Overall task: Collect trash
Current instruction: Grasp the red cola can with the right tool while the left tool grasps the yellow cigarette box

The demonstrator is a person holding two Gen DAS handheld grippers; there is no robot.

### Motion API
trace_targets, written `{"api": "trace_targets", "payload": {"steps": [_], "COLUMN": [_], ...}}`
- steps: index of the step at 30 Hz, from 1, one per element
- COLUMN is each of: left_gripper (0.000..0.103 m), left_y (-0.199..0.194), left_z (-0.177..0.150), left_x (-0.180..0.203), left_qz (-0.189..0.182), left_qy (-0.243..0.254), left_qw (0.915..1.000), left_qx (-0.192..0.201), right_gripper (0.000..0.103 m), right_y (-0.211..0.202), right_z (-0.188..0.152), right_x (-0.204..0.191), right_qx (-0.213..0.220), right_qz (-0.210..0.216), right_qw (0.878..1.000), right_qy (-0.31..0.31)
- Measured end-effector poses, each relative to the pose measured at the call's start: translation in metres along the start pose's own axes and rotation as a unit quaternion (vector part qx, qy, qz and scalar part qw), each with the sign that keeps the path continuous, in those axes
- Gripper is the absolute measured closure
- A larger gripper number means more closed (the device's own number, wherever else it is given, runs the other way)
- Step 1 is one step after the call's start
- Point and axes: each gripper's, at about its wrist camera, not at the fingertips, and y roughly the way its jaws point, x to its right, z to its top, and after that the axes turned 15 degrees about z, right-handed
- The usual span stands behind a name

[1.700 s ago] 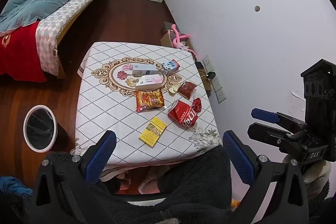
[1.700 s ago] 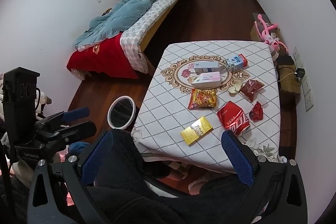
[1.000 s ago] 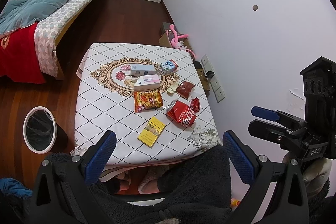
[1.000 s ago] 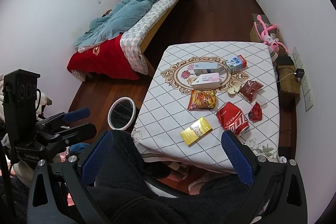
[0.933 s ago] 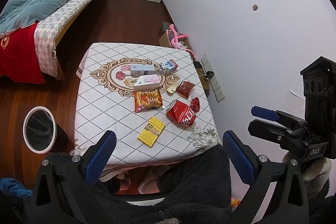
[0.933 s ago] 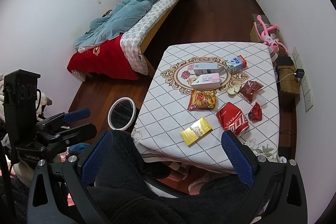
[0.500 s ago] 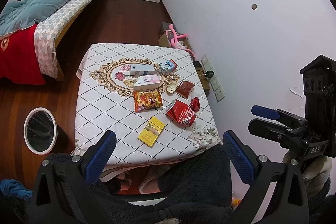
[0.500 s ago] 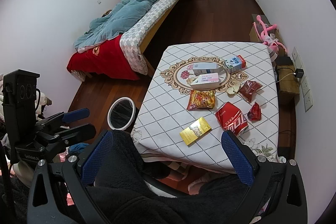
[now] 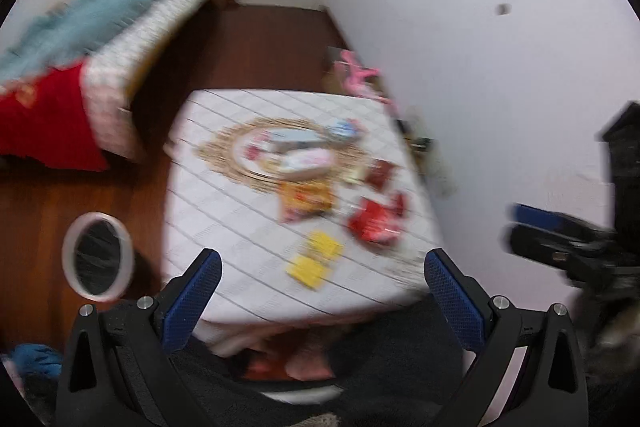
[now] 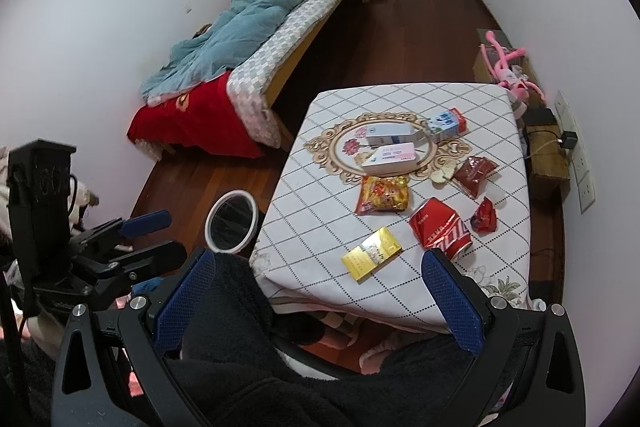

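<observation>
Trash lies on a white checked table (image 10: 320, 195): a yellow packet (image 10: 371, 248), a crushed red can (image 10: 440, 229), an orange snack bag (image 10: 384, 194), a small red wrapper (image 10: 485, 215), a dark red bag (image 10: 474, 169), a small milk carton (image 10: 446, 123) and two flat boxes (image 10: 390, 157). The left wrist view is blurred; the yellow packet (image 9: 315, 258) and red can (image 9: 374, 223) show there. My left gripper (image 9: 322, 291) and right gripper (image 10: 314, 293) are open and empty, held above the table's near edge. A round white-rimmed bin (image 10: 232, 221) stands on the floor left of the table.
A bed (image 10: 256, 39) with a teal quilt and red cover stands at the far left. A pink toy (image 10: 506, 65) and wall sockets (image 10: 582, 171) are right of the table. Dark fleece clothing (image 10: 280, 379) fills the foreground. The bin also shows in the left wrist view (image 9: 97, 261).
The left wrist view has swung and blurred, so the table and bin sit further right and closer. The right gripper has moved slightly nearer the table. Both stay open.
</observation>
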Motion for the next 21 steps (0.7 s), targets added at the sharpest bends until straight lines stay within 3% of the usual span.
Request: {"api": "trace_targets", "payload": {"steps": [1, 4, 7, 9, 10, 11, 12, 16, 21], "left_gripper": [0.000, 0.000, 0.000, 0.000, 0.000, 0.000, 0.000, 0.000, 0.000], "left_y": [0.013, 0.066, 0.137, 0.184, 0.185, 0.190, 0.205, 0.253, 0.270], "left_z": [-0.001, -0.007, -0.023, -0.036, -0.042, -0.043, -0.047, -0.039, -0.038], "left_x": [0.000, 0.003, 0.010, 0.012, 0.002, 0.005, 0.014, 0.023, 0.029], "left_qz": [0.041, 0.117, 0.148, 0.188, 0.234, 0.252, 0.256, 0.241, 0.221], "left_qy": [0.002, 0.008, 0.021, 0.053, 0.082, 0.099, 0.110, 0.114, 0.108], "left_qw": [0.9991, 0.9932, 0.9876, 0.9778, 0.9646, 0.9570, 0.9528, 0.9544, 0.9560], "left_qx": [0.003, 0.000, -0.049, -0.076, -0.090, -0.104, -0.121, -0.136, -0.160], "right_gripper": [0.000, 0.000, 0.000, 0.000, 0.000, 0.000, 0.000, 0.000, 0.000], "right_y": [0.002, 0.023, 0.066, 0.102, 0.120, 0.140, 0.160, 0.216, 0.267], "right_z": [0.001, 0.001, 0.001, 0.001, 0.001, 0.002, 0.003, -0.004, -0.007], "right_x": [0.005, 0.031, 0.065, 0.091, 0.103, 0.116, 0.129, 0.165, 0.186], "right_qx": [0.000, -0.002, -0.034, -0.070, -0.089, -0.111, -0.136, -0.199, -0.261], "right_qz": [-0.007, -0.059, -0.134, -0.176, -0.193, -0.210, -0.224, -0.239, -0.248], "right_qw": [1.000, 0.998, 0.990, 0.982, 0.977, 0.971, 0.964, 0.948, 0.926], "right_qy": [0.004, 0.019, 0.001, -0.016, -0.026, -0.035, -0.045, -0.071, -0.111]}}
